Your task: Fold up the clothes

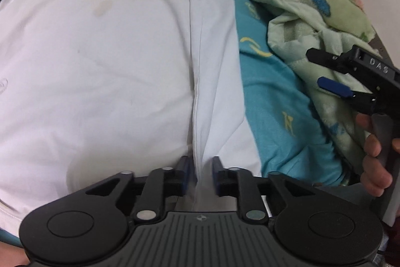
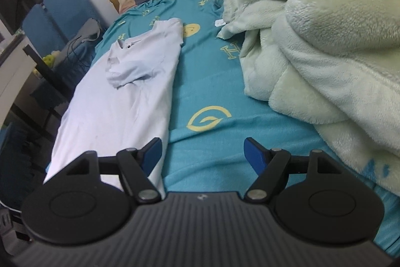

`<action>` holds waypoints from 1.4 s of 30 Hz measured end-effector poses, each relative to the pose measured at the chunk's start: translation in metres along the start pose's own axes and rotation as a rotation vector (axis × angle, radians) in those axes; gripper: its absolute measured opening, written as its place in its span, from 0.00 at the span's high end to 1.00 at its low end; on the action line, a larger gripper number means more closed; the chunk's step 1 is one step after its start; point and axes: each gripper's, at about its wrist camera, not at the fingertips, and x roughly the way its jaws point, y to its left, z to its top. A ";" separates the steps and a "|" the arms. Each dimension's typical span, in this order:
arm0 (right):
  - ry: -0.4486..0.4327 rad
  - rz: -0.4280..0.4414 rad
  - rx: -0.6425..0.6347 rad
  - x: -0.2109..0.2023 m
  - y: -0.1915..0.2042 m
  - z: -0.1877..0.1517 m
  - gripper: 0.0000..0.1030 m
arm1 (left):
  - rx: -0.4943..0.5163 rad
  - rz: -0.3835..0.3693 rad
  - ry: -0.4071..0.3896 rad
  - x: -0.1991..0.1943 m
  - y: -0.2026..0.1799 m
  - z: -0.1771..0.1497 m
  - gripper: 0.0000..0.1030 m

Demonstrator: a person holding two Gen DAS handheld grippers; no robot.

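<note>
My white polo shirt lies lengthwise along the bed's left edge, collar toward the pillow end, one sleeve folded in across its chest.

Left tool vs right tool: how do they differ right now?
The left tool has its fingers nearly together, pinching a fold of the white shirt; the right tool is spread wide and holds nothing. The left sits on the shirt, while the right hangs over the teal bedsheet beside the shirt's edge. Both have the same black body and blue pads.
</note>
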 end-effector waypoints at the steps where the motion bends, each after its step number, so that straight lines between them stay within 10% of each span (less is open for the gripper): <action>1: -0.005 0.003 0.000 -0.001 0.001 0.000 0.28 | -0.002 -0.007 -0.011 -0.005 0.000 0.003 0.64; 6: -0.033 0.022 0.026 -0.002 0.004 0.002 0.28 | -0.090 -0.025 -0.118 -0.015 0.012 0.055 0.38; 21: -0.015 0.024 0.099 0.046 -0.004 0.017 0.28 | -0.499 -0.041 -0.405 0.095 0.073 0.240 0.32; 23: -0.014 0.032 0.090 0.051 -0.002 0.018 0.28 | -0.454 -0.016 -0.453 0.099 0.068 0.253 0.39; 28: 0.010 0.029 0.074 0.064 0.000 0.018 0.28 | -0.332 0.058 -0.505 0.102 0.056 0.280 0.95; 37: 0.006 0.029 0.059 0.068 0.002 0.018 0.28 | -0.140 0.291 -0.535 0.095 0.043 0.314 0.95; 42: -0.029 0.059 0.024 0.065 0.008 0.017 0.28 | -0.129 0.280 -0.496 0.103 0.056 0.299 0.80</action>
